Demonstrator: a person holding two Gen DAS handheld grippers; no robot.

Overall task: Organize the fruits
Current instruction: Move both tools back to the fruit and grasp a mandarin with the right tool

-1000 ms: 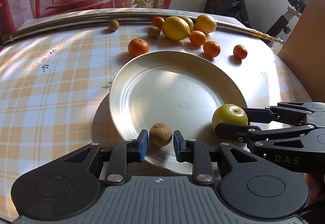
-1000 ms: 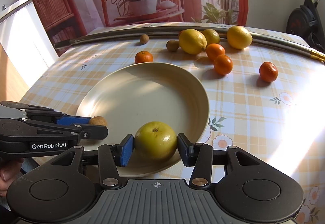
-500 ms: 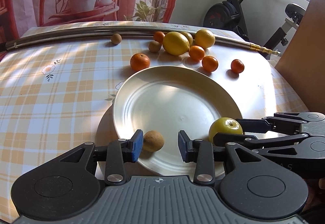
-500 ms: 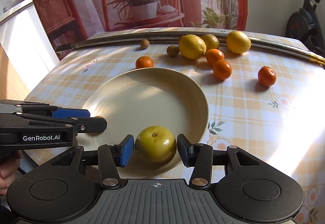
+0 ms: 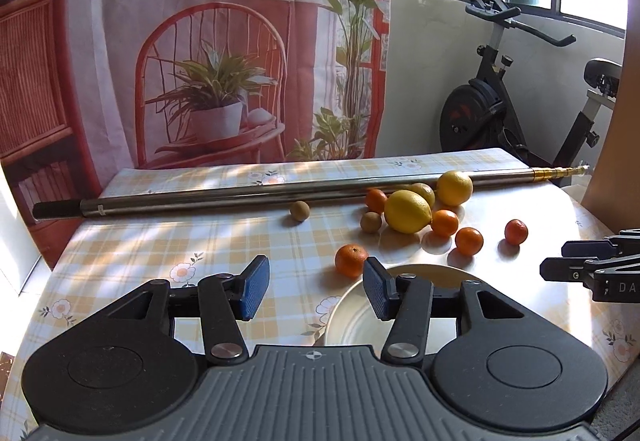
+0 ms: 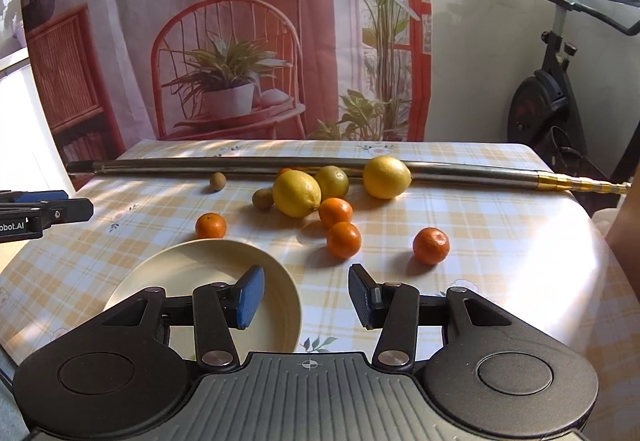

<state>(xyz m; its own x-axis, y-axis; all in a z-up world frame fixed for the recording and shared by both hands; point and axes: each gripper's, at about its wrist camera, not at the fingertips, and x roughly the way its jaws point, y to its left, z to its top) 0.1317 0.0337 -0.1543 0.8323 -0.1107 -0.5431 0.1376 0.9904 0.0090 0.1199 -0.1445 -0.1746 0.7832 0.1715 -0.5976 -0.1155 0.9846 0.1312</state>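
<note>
Checked tablecloth (image 6: 480, 225) under scattered fruit, printed backdrop (image 6: 200, 21), exercise bike (image 5: 500, 109) behind

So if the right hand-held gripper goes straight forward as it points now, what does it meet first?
Probably the nearest mandarin, which lies almost in line with the open right hand-held gripper. Depth is unclear, so the gripper may pass above it and reach the lemons behind.

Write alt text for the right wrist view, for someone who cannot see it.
An open two-finger tool hangs empty over a checked tablecloth beside a cream plate. Beyond lie mandarins, lemons and small brown fruits in front of a metal pole.
</note>
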